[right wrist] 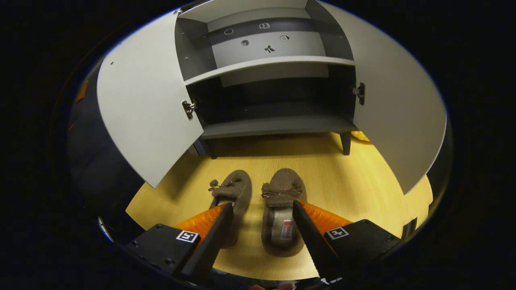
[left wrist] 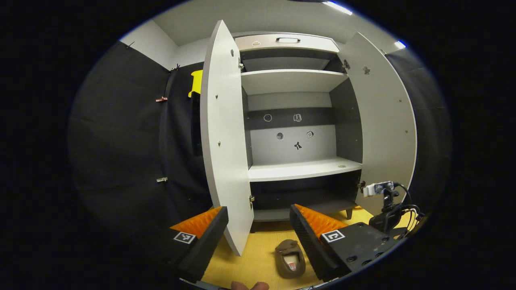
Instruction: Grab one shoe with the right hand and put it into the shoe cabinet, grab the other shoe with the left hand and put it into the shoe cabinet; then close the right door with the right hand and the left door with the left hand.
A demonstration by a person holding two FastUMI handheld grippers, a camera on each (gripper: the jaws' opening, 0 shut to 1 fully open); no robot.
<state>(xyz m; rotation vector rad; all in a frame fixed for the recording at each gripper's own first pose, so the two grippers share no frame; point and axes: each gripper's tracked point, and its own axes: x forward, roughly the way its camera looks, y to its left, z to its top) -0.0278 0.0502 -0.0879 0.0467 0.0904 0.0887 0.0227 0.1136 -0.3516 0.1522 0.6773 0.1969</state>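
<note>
While right gripper (right wrist: 262, 237) gapes | two fuzzy brown slippers (right wrist: 282, 213) | woodgrain floor (right wrist: 354, 181)

Bright ceiling strip lights (left wrist: 338, 7) glaring at the far top, pale cabinet (left wrist: 290, 80) shelves evenly lit, lowest bay in deep shadow, soft shadows by the shoes (right wrist: 282, 209) on the floor (right wrist: 363, 181), strong fisheye bending of doors (right wrist: 145, 112) toward the edges, focus sharp throughout

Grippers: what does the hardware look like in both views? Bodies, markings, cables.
Left gripper: two long wedge-shaped fingers with ribbed inner faces, on dark blocky bodies, each carrying a square black-and-white fiducial tag; screw heads dot the right-side body. Right gripper has the same build, tags on both bodies. In the left gripper view, the right gripper's small grey camera module sits on a black mount with black cables looping off it.
</note>
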